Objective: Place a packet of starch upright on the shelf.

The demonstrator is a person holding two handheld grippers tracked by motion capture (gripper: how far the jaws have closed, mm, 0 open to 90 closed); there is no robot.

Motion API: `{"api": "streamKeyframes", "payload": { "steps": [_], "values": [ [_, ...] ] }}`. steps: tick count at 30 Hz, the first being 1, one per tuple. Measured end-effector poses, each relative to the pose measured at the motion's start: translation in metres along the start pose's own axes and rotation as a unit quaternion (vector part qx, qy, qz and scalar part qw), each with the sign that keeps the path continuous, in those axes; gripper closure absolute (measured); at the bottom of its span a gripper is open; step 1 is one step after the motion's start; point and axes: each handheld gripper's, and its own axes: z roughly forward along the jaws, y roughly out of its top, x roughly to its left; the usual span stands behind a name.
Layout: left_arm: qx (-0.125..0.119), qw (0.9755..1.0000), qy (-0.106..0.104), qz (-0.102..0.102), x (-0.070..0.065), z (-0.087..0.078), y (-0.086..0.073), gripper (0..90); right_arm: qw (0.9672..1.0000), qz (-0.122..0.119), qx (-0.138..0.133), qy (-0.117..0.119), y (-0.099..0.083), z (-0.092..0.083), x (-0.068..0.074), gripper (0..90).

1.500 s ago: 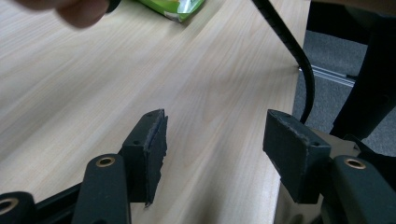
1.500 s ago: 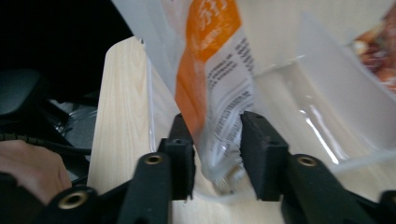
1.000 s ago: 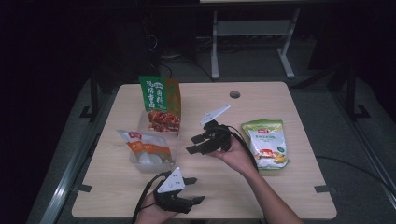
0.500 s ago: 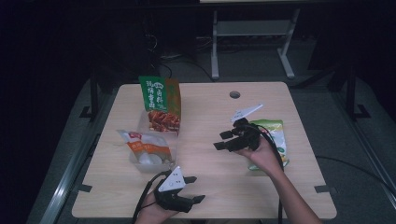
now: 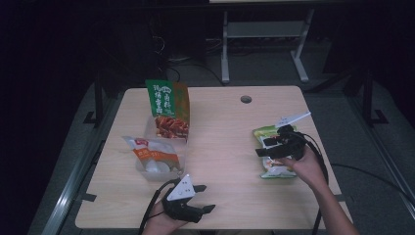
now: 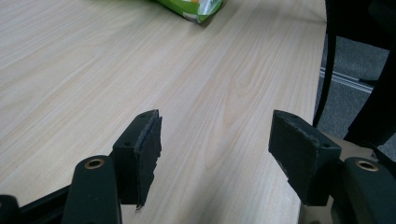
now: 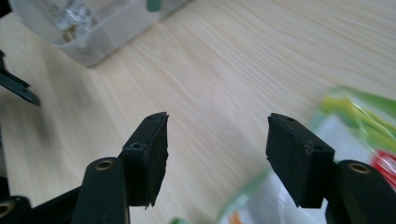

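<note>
- Since a second ago my right tongs [image 5: 264,147] have swung from the middle of the surface [image 5: 225,147] over to its right side, and their jaws have just been opening with nothing between them.
- Now those right tongs hover over the green snack bag [image 5: 274,169], which lies flat near the right edge of the surface; my right hand [image 5: 306,166] covers part of it.
- From the right gripper view the jaws stand wide apart and empty, with the green snack bag [image 7: 355,126] blurred under and beyond the right jaw and bare wood under the left one.
- Meanwhile my left tongs [image 5: 203,198] have stayed at the near edge of the surface, jaws spread wide and gripping nothing.
- Along the left gripper view I see plain wood grain between the jaws and a corner of the green snack bag [image 6: 196,7] far ahead at the top.
- On the left side of the surface sits a clear container [image 5: 149,171], with a white and orange packet [image 5: 151,149] lying on it.
- Behind that stands a tall green and orange bag [image 5: 167,100], upright, with a red-filled packet [image 5: 171,127] at its foot.
- That clear container [image 7: 84,32] also shows at the top left of the right gripper view, well apart from the jaws.
</note>
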Motion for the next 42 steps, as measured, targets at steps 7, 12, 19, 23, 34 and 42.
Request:
{"api": "streamKeyframes", "payload": {
  "steps": [7,12,19,23,34,42],
  "values": [
    [0.000,1.0000,-0.003,-0.003,0.001,0.001,0.000,34.1,0.9990,0.023,0.006,-0.037,-0.017,-0.016,-0.021,37.9],
    [0.001,1.0000,-0.004,-0.005,0.000,0.002,0.000,34.2,0.9969,0.045,0.016,-0.062,-0.031,-0.024,-0.041,37.8],
    [0.001,1.0000,-0.005,-0.005,0.000,0.003,0.000,34.1,0.9932,0.074,0.024,-0.087,-0.051,-0.030,-0.060,37.6],
    [0.001,1.0000,-0.005,-0.005,0.000,0.003,0.000,34.1,0.9902,0.093,0.022,-0.101,-0.062,-0.033,-0.072,36.6],
    [0.002,1.0000,-0.007,-0.002,0.000,0.004,0.000,34.1,0.9869,0.150,0.017,-0.057,-0.077,-0.032,-0.091,47.5],
    [0.002,1.0000,-0.006,-0.001,0.000,0.003,0.000,34.2,0.9853,0.160,-0.001,-0.058,-0.084,-0.031,-0.085,75.0]
  ]
}}
